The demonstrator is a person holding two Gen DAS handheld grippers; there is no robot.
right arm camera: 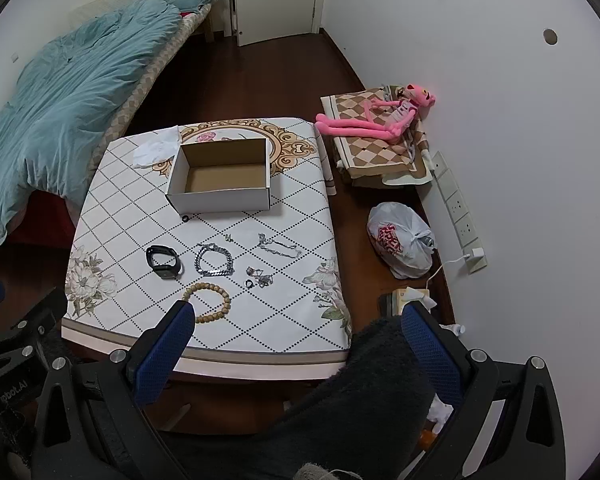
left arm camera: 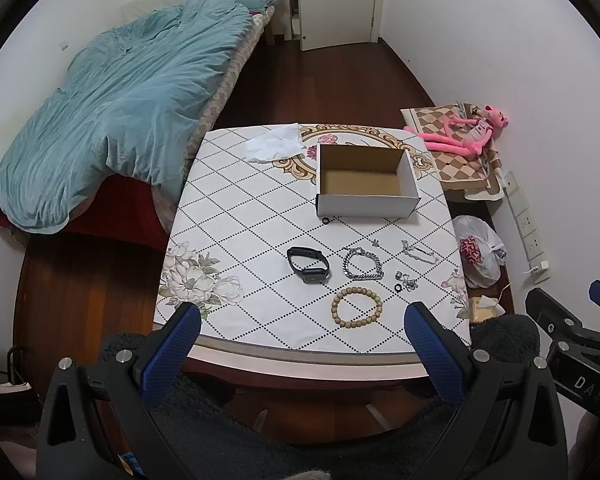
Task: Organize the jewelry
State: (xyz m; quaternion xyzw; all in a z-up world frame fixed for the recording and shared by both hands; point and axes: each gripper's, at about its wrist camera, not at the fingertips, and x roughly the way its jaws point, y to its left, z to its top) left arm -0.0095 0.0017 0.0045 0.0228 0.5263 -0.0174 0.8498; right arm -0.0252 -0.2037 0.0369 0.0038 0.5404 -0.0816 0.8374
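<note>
An empty white cardboard box [left arm camera: 365,178] [right arm camera: 221,179] stands at the back of the table [left arm camera: 236,216] [right arm camera: 300,208]. In front of it lie a black smartwatch [left arm camera: 309,264] [right arm camera: 164,262], a silver chain bracelet [left arm camera: 363,265] [right arm camera: 215,262], a wooden bead bracelet [left arm camera: 356,304] [right arm camera: 210,302], a thin silver chain [left arm camera: 418,252] [right arm camera: 278,246], small rings and charms [left arm camera: 404,280] [right arm camera: 258,276] and a black ring [left arm camera: 326,221] [right arm camera: 185,219]. My left gripper [left arm camera: 302,318] and right gripper [right arm camera: 298,316] are open and empty, held above the table's near edge.
A crumpled tissue [left arm camera: 276,144] lies at the back left of the table. A bed with a teal duvet [left arm camera: 120,108] is to the left. A pink plush toy [right arm camera: 380,116], a plastic bag [right arm camera: 402,246] and a power strip [right arm camera: 458,208] are on the right.
</note>
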